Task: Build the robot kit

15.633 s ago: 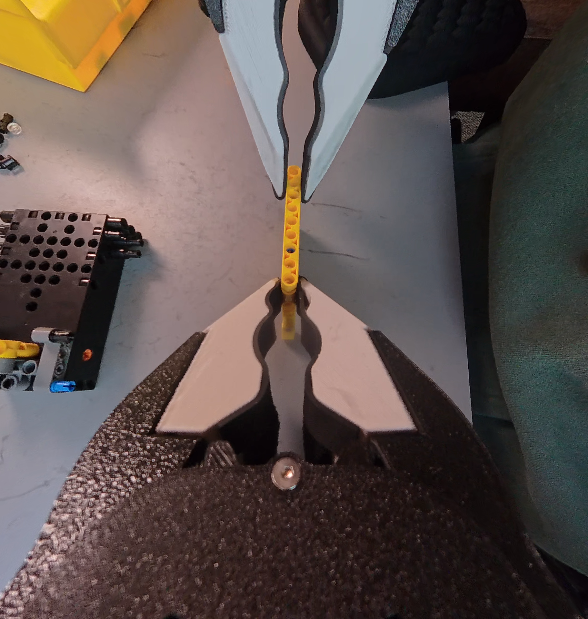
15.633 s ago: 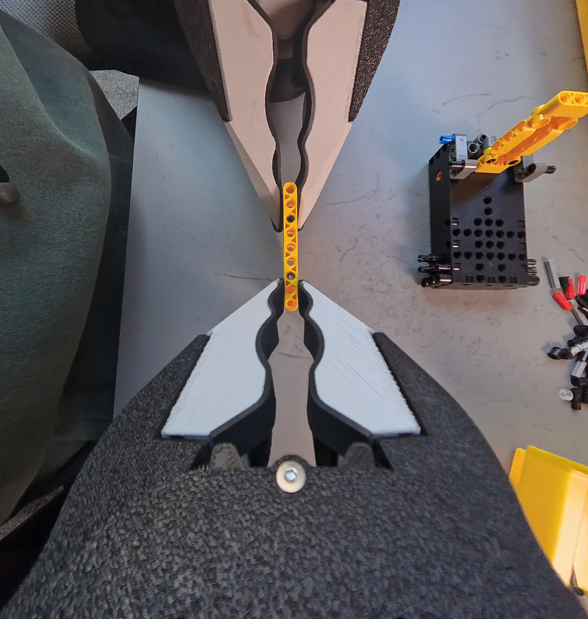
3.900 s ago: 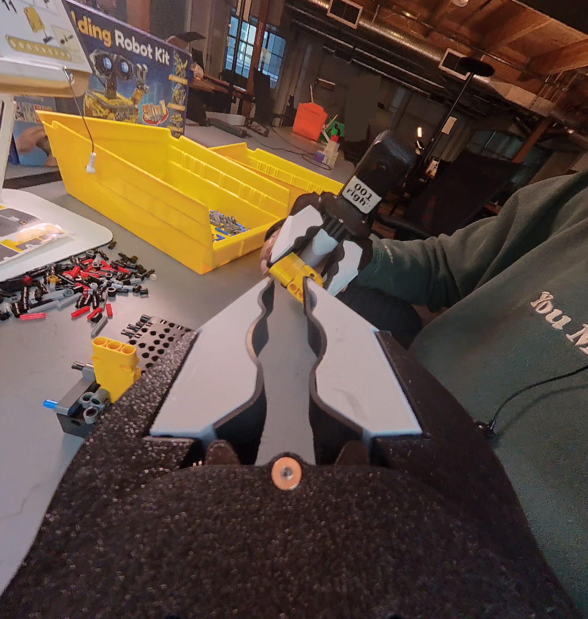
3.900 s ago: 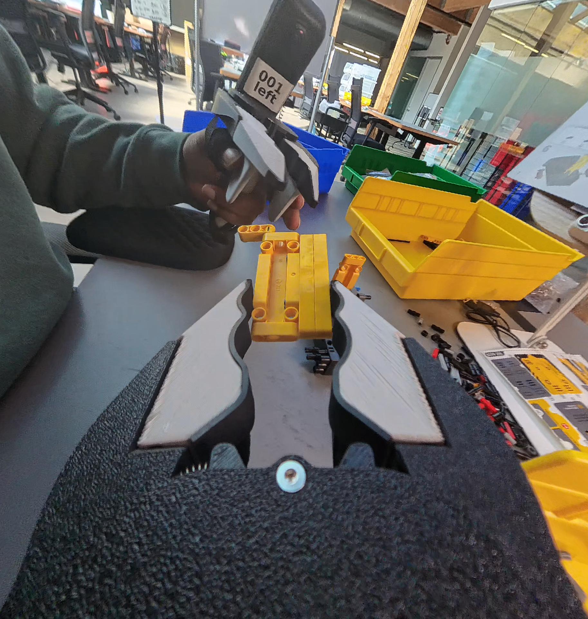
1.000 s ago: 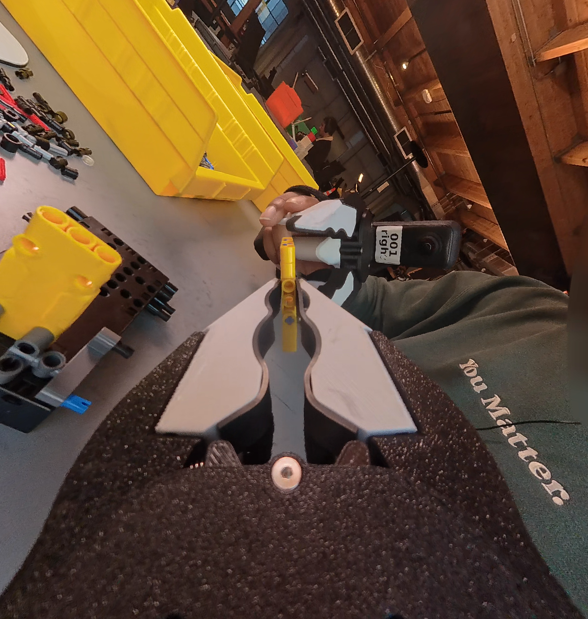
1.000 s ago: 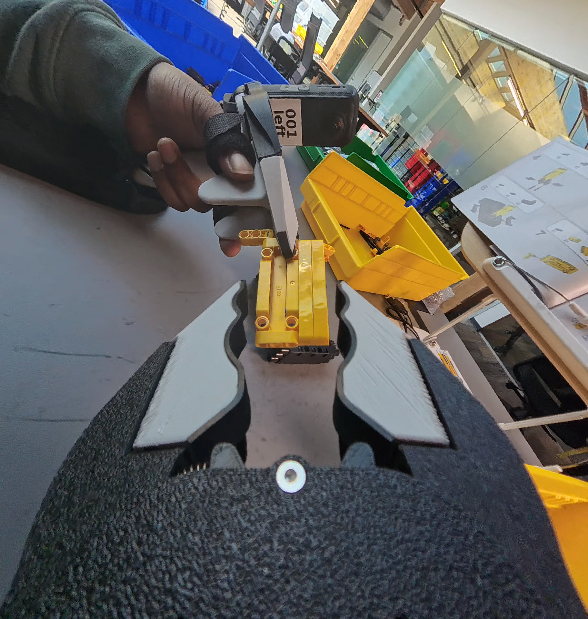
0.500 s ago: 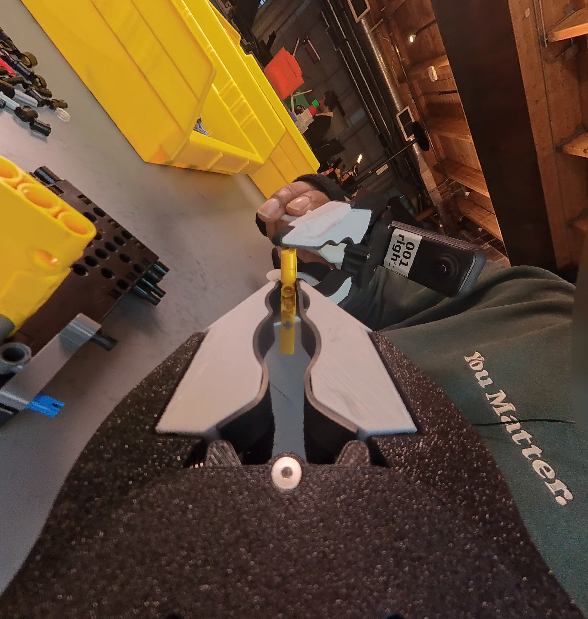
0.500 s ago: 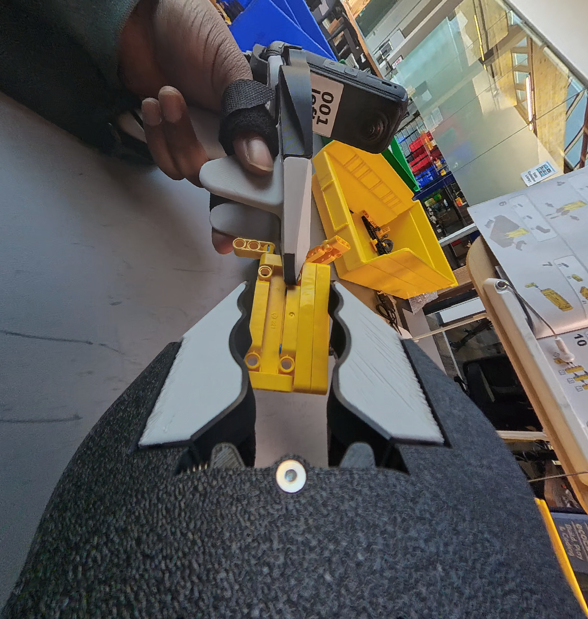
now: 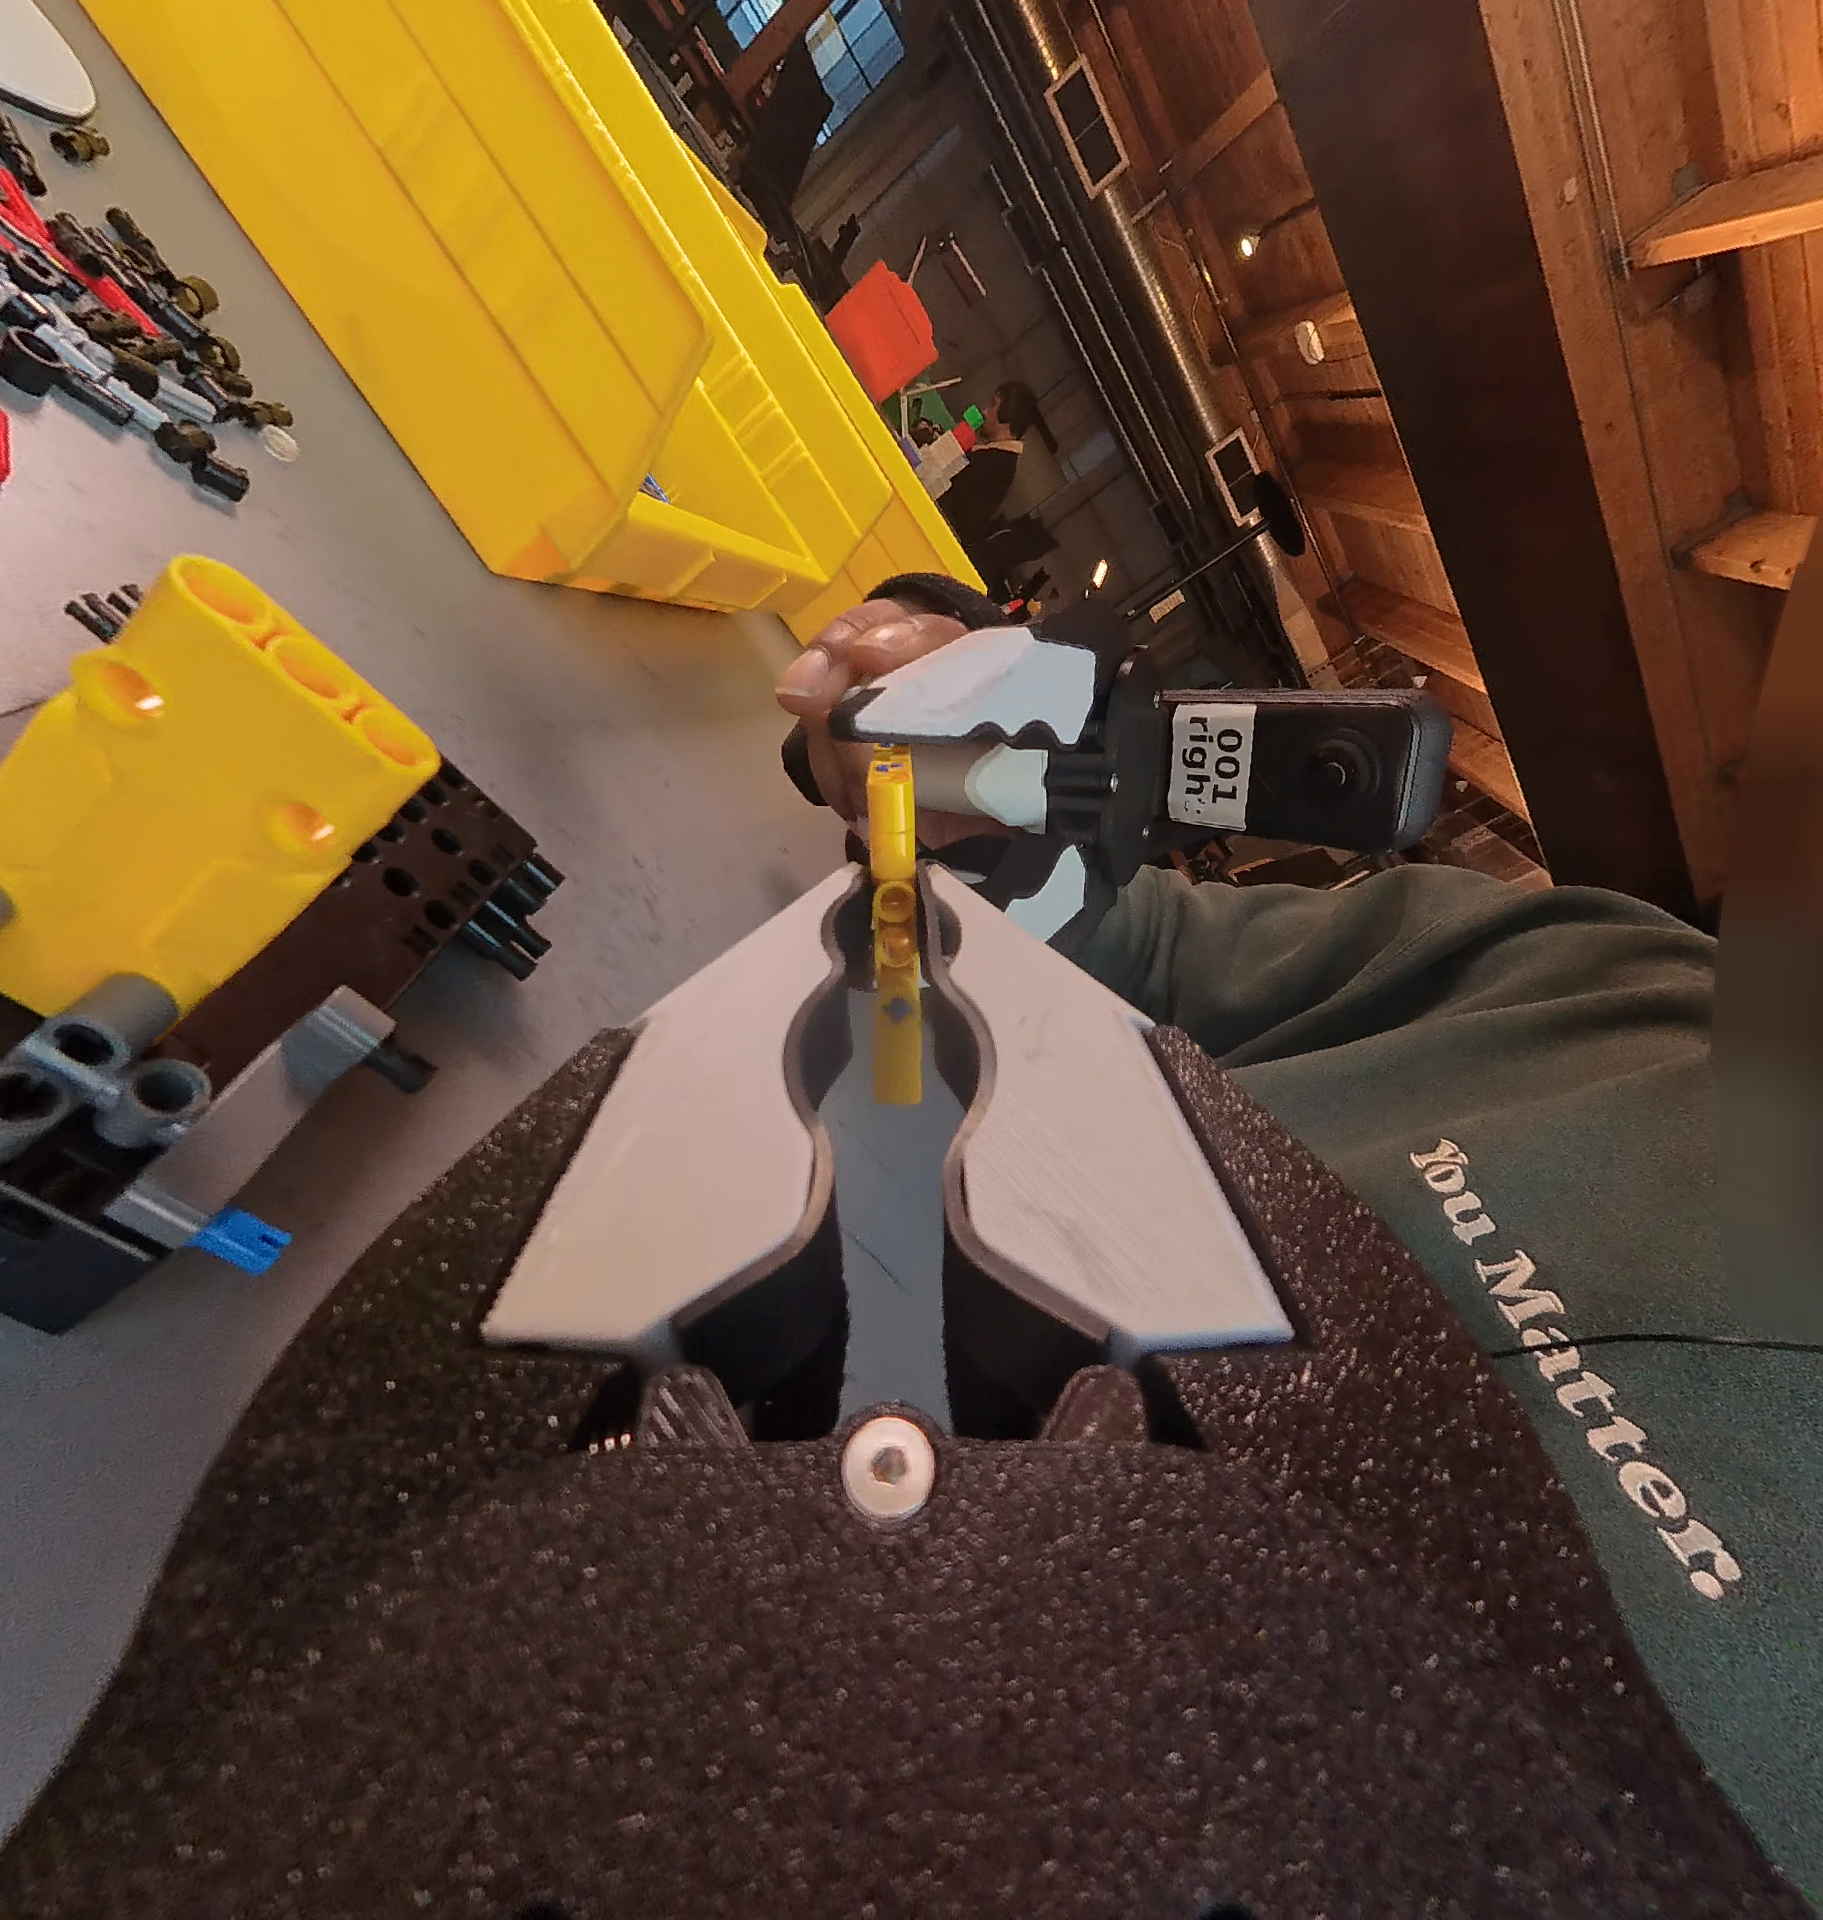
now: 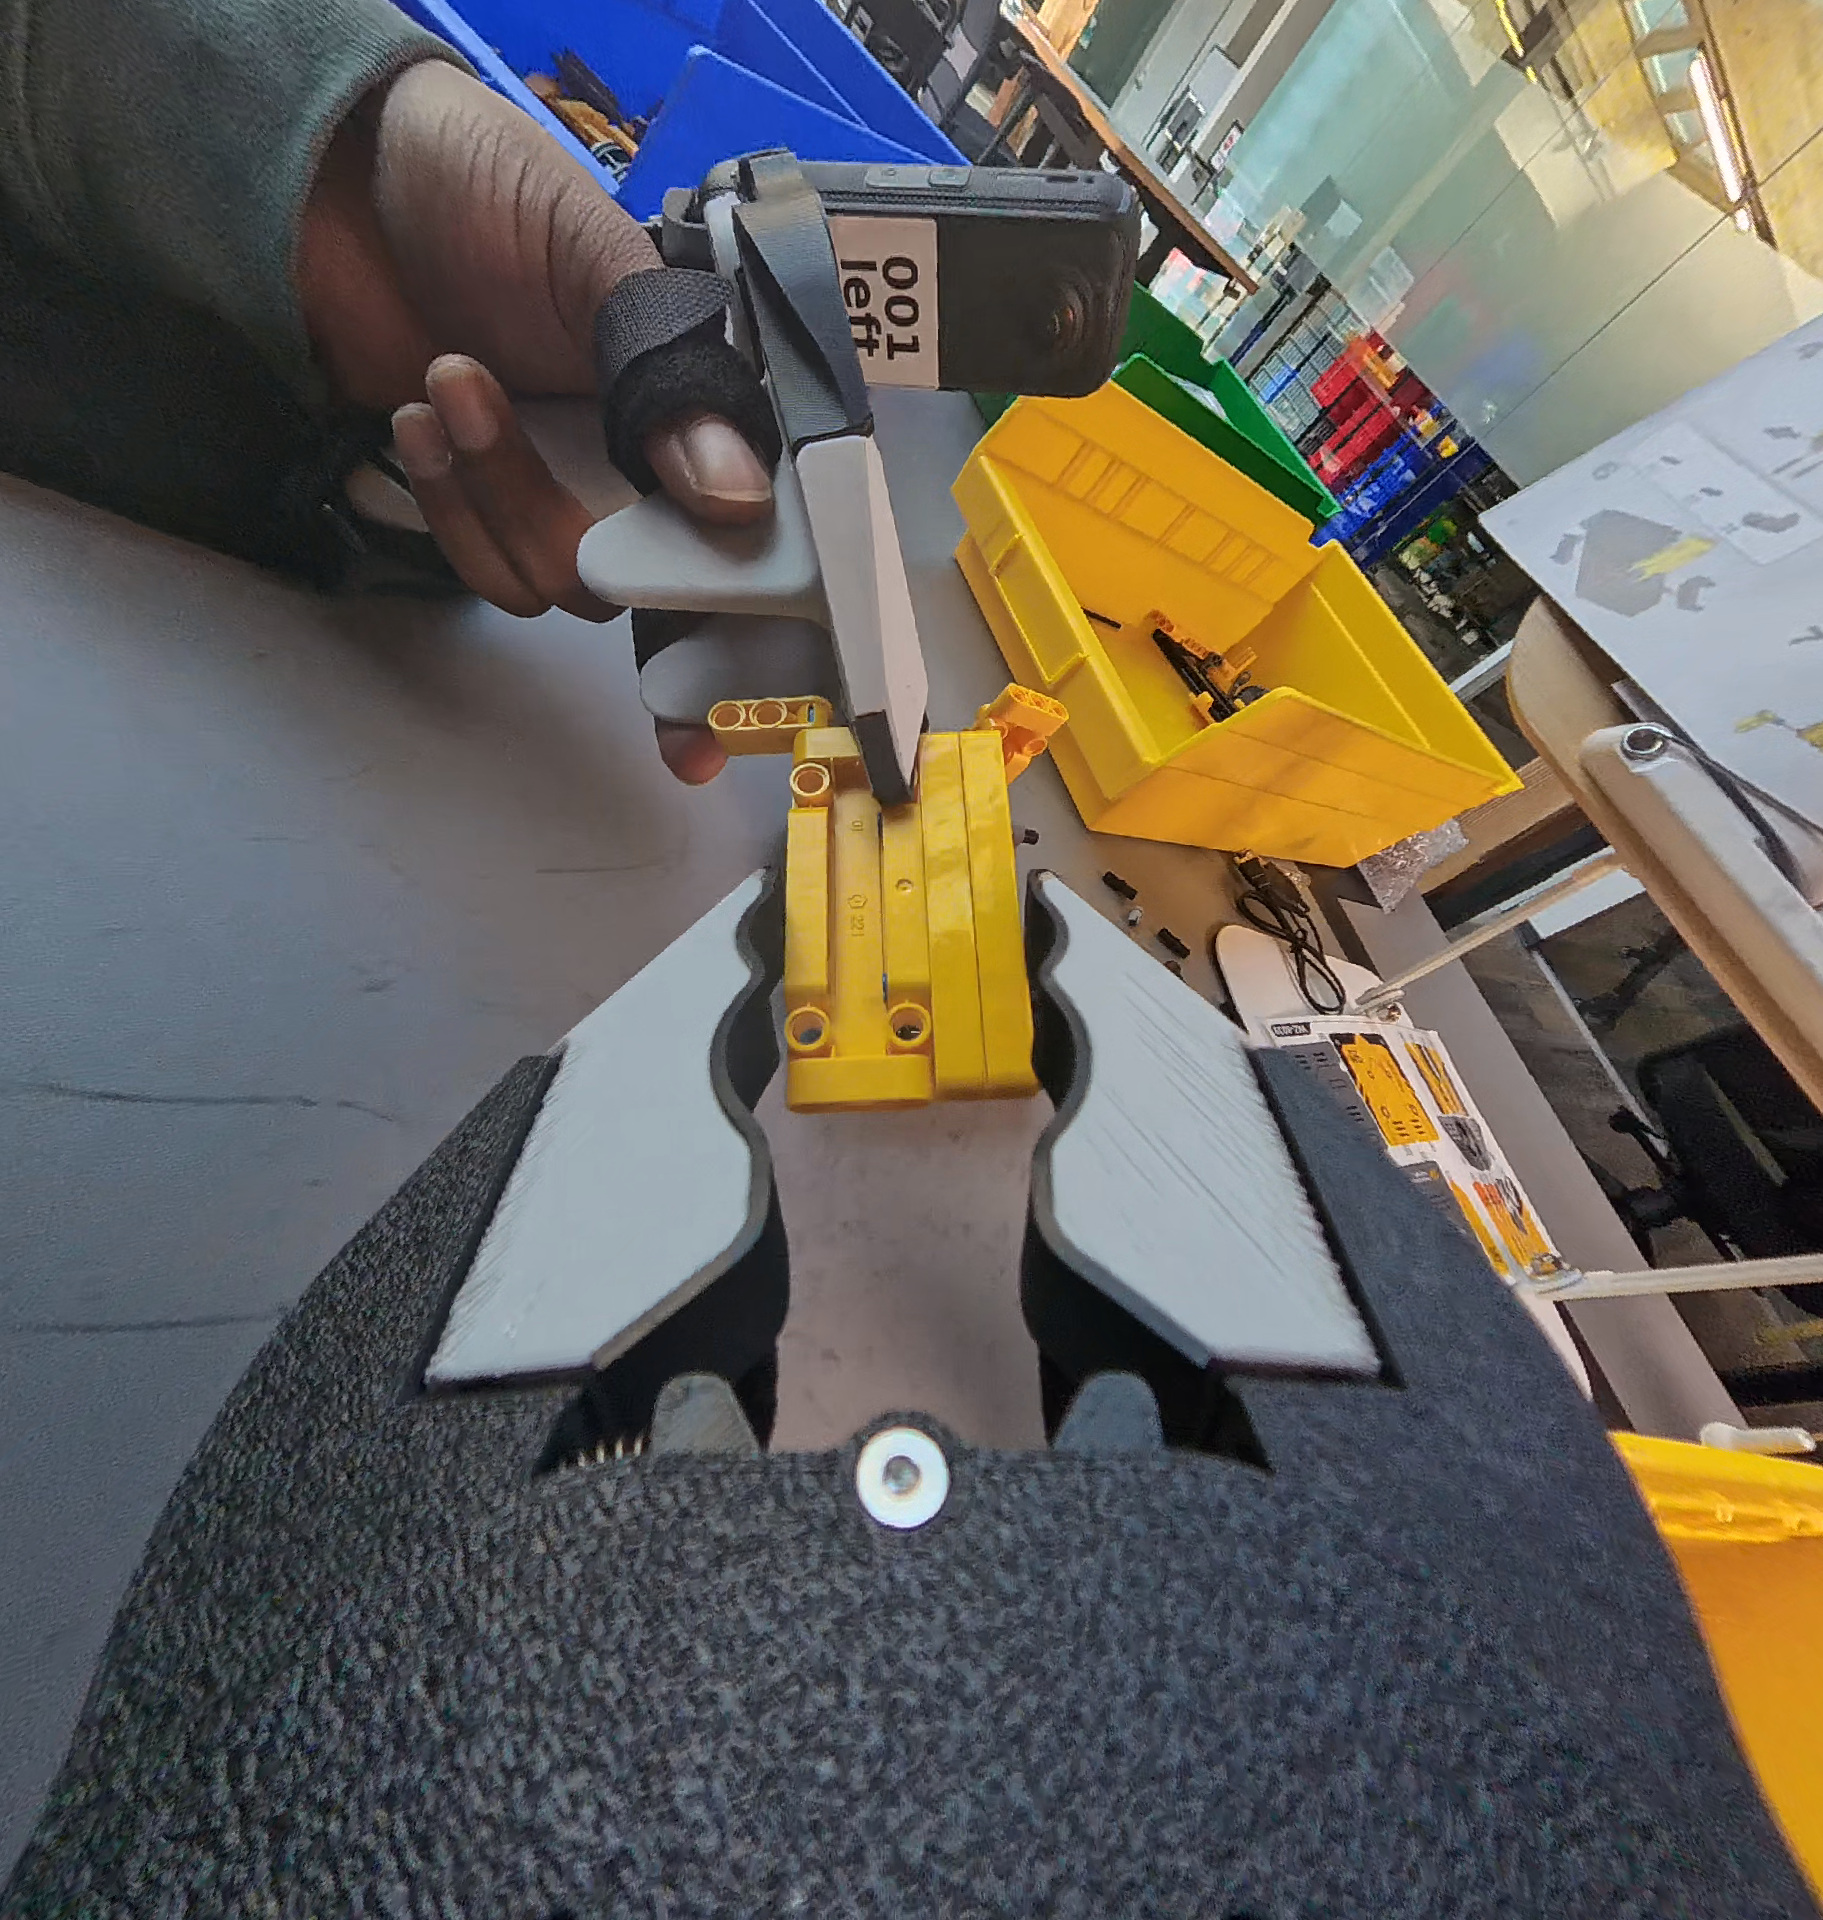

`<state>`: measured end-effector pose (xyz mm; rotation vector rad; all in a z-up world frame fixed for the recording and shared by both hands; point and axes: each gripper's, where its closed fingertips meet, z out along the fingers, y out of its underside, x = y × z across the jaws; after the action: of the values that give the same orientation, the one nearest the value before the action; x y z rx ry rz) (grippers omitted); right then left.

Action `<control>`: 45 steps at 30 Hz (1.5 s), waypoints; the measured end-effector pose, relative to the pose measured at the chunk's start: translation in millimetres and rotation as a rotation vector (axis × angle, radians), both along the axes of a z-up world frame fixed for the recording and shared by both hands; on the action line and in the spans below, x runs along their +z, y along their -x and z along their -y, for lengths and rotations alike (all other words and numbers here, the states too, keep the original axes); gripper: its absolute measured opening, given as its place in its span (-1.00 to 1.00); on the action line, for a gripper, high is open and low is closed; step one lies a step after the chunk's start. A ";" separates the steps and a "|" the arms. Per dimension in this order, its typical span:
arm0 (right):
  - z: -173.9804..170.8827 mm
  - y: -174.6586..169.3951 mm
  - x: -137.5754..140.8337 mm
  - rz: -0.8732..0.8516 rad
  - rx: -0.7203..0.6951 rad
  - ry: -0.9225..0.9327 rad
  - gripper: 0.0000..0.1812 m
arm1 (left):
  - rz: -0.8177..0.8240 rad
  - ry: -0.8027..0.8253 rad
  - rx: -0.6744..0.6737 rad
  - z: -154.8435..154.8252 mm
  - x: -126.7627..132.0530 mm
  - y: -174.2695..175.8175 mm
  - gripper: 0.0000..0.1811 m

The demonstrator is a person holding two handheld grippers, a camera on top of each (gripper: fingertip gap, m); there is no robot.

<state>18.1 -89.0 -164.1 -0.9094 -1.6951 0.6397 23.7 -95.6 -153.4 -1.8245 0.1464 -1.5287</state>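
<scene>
Grey and scratched, the bench [image 9: 595, 717] sits in a big workshop with wooden beams.

Left hand-held gripper [image 9: 894, 894] is pressed together on a thin yellow beam [image 9: 894, 997]. That beam is long and narrow, with a row of round holes, and it sticks out past the fingertips toward the far side. In the right wrist view, the tip of this hand-held gripper comes down onto the far end of the yellow panel block [image 10: 902, 914].

Right hand-held gripper [image 10: 899, 894] is pinching the yellow panel block from both sides. This block is wide and flat, with long ribs running along it and small round holes at its near and far ends. A short yellow piece with holes [image 10: 767, 719] sticks out at its far left corner.

On the left in the left wrist view stands a black block full of holes [image 9: 408, 904], with a fat yellow piece [image 9: 200, 769] on top and grey and blue pins [image 9: 247, 1242] at its near end. Small black and red parts [image 9: 86, 281] lie on the far left. Big yellow bins [image 9: 491, 270] stand behind them.

In the right wrist view, another yellow bin [image 10: 1229, 665] sits on the right, and a picture booklet [image 10: 1406, 1101] lies near it. Blue bins [image 10: 741, 114] stand far off.
</scene>
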 end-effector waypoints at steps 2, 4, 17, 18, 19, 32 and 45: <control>1.0 -0.7 1.7 0.000 0.009 0.029 -0.50 | 0.019 -0.015 -0.007 0.9 3.7 0.4 -0.88; 0.1 -3.1 2.9 0.006 0.023 0.088 -0.50 | 0.019 -0.060 0.014 0.4 11.4 6.6 -0.72; -1.7 -28.6 -80.6 0.522 0.034 0.345 -0.47 | -0.525 -0.438 0.371 -17.8 22.7 79.5 -0.31; -3.1 -27.8 -79.1 0.510 0.031 0.339 -0.45 | -0.544 -0.436 0.369 -18.3 19.9 79.8 -0.31; -3.4 -28.4 -79.4 0.509 0.032 0.334 -0.45 | -0.554 -0.434 0.367 -18.8 17.6 79.6 -0.31; -29.8 -34.0 -50.4 0.307 -0.032 0.374 -0.41 | -0.665 -0.426 0.444 -26.4 2.9 96.2 -0.29; -76.8 -36.3 8.6 -0.064 -0.208 0.330 -0.52 | -0.860 -0.328 0.308 -28.8 -35.0 84.8 -0.37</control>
<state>54.4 -12.1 -155.6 -1.2658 -1.4373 0.8107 -61.1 -66.8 -188.3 -1.9931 0.4629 -0.4095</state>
